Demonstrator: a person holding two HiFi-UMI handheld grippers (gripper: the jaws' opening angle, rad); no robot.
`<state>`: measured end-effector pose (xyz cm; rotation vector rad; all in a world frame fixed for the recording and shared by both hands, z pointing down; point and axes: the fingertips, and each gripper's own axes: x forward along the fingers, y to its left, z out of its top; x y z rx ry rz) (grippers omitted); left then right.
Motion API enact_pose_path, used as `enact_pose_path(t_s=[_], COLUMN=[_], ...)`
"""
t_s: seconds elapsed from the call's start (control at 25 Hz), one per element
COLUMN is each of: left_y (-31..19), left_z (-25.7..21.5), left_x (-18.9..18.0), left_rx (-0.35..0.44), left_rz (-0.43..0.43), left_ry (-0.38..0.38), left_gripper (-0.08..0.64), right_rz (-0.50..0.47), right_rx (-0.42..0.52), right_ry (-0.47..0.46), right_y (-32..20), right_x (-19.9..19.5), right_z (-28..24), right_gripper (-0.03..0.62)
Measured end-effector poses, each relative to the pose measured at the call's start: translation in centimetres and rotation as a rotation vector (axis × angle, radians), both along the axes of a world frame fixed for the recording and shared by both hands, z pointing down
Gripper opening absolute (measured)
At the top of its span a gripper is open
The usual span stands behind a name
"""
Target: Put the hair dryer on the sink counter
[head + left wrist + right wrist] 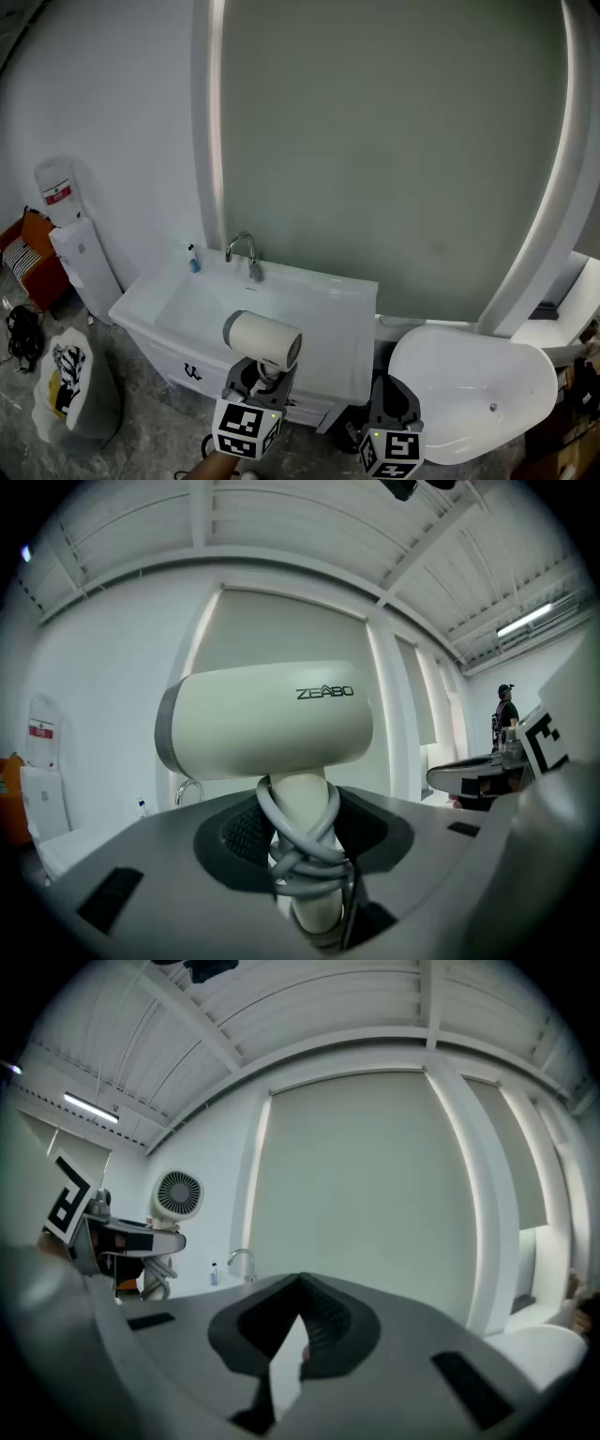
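Head view first: the hair dryer [262,342] is seen carried upright in the left gripper [266,373], in front of the faucet [244,251]. It is judged to be above the near edge of the sink counter [342,314] and not yet set down. Its barrel [251,332] is laid crosswise, roughly along the counter's front edge, with the grille [292,350] turned to the right of the faucet. The right gripper [390,392] is held lower, well to the right of the faucet, past the counter's corner and close by the bathtub [469,394].

Over to the left gripper view: the jaws are clamped on the dryer's handle [302,808], around which the grey cord [305,860] is wound. The barrel is perched directly above the jaws. The faucet is glimpsed low and to the left, behind the dryer.

Right gripper view now: the jaws are drawn together, with nothing caught between them. The faucet is sighted just left of straight ahead, and the dryer's round grille is spotted further left of it.

The coming move is judged to turn on one relation. The dryer is gripped by the left gripper, the nearer of the two, so the counter must be reached forward and down toward the faucet. The barrel's long axis is best kept along the bare counter to the right of the faucet.
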<state>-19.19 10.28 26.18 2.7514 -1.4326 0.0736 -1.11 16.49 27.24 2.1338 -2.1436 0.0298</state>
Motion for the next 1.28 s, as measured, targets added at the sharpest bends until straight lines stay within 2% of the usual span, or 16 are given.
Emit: enact_pose_path(t_s=[0.2, 0.4, 0.84, 1.0, 1.28], left_y=[-0.1, 0.3, 2.4, 3.2, 2.5], left_z=[-0.2, 0.0, -0.4, -1.0, -0.8], left_x=[0.0, 0.3, 4.9, 6.2, 7.5], left_rx=[0.005, -0.01, -0.01, 0.018, 0.017], left_rz=[-0.006, -0.007, -0.032, -0.046, -0.043], left_ry=[-0.001, -0.003, -0.018, -0.038, -0.046], left_gripper=[0.179, 0.179, 0.179, 0.179, 0.18], right_rz=[-0.002, 0.018, -0.034, -0.041, -0.053], right_rx=[-0.001, 0.038, 0.032, 0.039, 0.036], right_ry=[-0.003, -0.002, -0.025, -0.043, -0.05], right_y=[0.2, 0.7, 2.7, 3.1, 2.4], right_x=[0.0, 0.6, 4.5, 6.1, 6.8], right_z=[0.1, -0.7, 0.0, 0.2, 0.6], right_gripper=[0.021, 0.02, 0.021, 0.021, 0.021])
